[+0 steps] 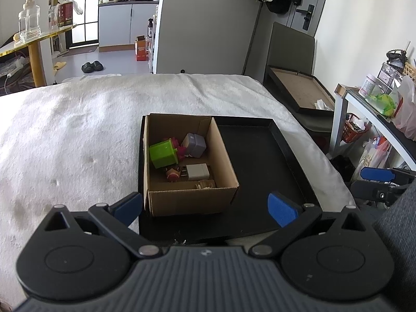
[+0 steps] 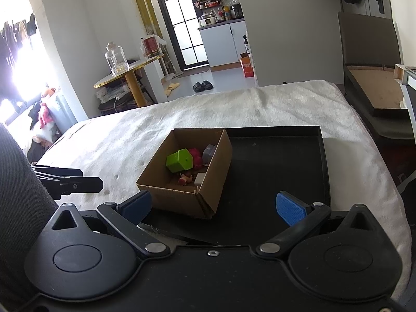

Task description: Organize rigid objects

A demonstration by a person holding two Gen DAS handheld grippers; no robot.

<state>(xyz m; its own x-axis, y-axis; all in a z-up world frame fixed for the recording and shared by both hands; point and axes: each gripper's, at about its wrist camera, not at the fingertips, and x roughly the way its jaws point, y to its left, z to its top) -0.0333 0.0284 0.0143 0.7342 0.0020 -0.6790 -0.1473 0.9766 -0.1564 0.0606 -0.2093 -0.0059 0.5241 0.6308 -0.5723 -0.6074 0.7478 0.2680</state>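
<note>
Both grippers, left gripper [image 1: 205, 209] and right gripper [image 2: 213, 205], spread wide, empty | cardboard box [image 1: 192, 200] full, left on black tray [image 1: 260, 161] | risk: a careless nudge could tip the box.

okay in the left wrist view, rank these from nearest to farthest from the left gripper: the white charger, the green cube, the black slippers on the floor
1. White charger: nearest the left gripper, by the near wall inside the cardboard box.
2. Green cube: deeper in the box, on its left side.
3. Black slippers: far off on the floor beyond the bed, upper left.
</note>
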